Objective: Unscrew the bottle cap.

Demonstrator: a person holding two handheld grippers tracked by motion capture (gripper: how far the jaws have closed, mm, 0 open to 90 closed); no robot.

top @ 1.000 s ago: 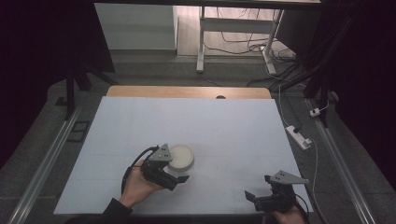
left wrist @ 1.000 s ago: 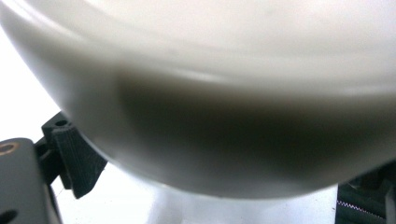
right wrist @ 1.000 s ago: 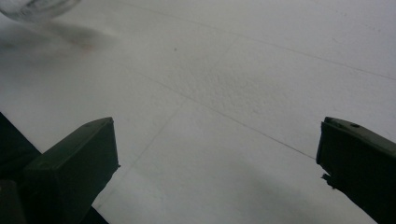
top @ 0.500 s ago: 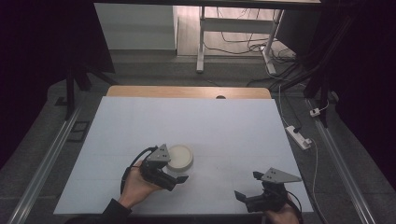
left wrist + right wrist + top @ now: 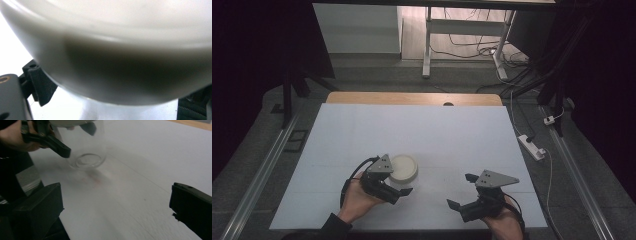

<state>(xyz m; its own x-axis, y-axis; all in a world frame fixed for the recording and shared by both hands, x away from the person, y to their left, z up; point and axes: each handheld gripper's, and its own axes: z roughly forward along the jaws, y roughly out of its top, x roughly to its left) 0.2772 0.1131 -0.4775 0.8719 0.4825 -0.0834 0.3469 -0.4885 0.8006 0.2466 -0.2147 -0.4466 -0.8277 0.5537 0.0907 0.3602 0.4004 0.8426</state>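
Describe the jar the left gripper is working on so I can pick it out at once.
On the white table cover, look near the front edge, left of centre, where the left gripper sits. The jar is clear glass, upright, with a round cream-white lid; nothing else stands on the cover.

Left tool (image 5: 399, 186) and right tool (image 5: 462, 192): black two-jaw bodies, each topped by a grey three-cornered plate with small holes; black cable loops behind left tool; dark sleeve at left wrist.

A white tabletop (image 5: 422, 130) with a wooden far edge sits on grey floor (image 5: 377, 75). Upper centre, lit white desk legs (image 5: 428, 40) and loose cables (image 5: 467, 37); a power strip (image 5: 532, 146) at right.
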